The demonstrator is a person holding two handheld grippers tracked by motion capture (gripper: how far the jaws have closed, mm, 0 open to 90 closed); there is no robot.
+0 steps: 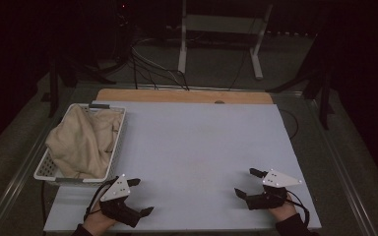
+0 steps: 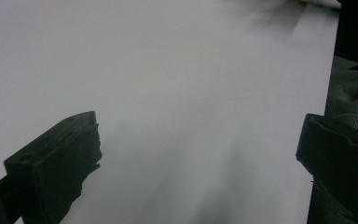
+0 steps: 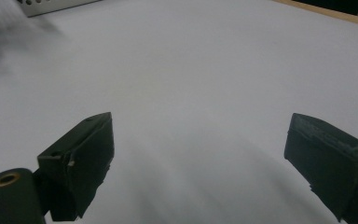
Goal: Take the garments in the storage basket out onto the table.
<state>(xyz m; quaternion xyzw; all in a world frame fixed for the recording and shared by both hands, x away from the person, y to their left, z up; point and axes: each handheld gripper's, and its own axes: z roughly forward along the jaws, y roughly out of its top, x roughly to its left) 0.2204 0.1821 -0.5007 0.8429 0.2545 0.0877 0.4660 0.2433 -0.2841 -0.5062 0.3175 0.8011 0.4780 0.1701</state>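
From the high view, my left tool (image 1: 139,196) and my right tool (image 1: 250,183) both sit near the near edge of the table (image 1: 197,147), jaws spread wide and holding nothing. The cloth (image 1: 81,142) lies bunched in the white basket (image 1: 118,142) at the table's left edge, well apart from both tools. The basket's long axis runs from the near edge toward the far edge, and the cloth heaps along it, spilling over the left rim.

In the left gripper view my jaws stand wide over bare table (image 2: 168,93), with nothing between them.

In the right gripper view my jaws are just as wide, and a corner of the basket (image 3: 51,5) shows far off.

To do this well, I judge I should take the left tool to the basket, pinch a raised fold near the top, and lift straight up so the cloth clears the rim.
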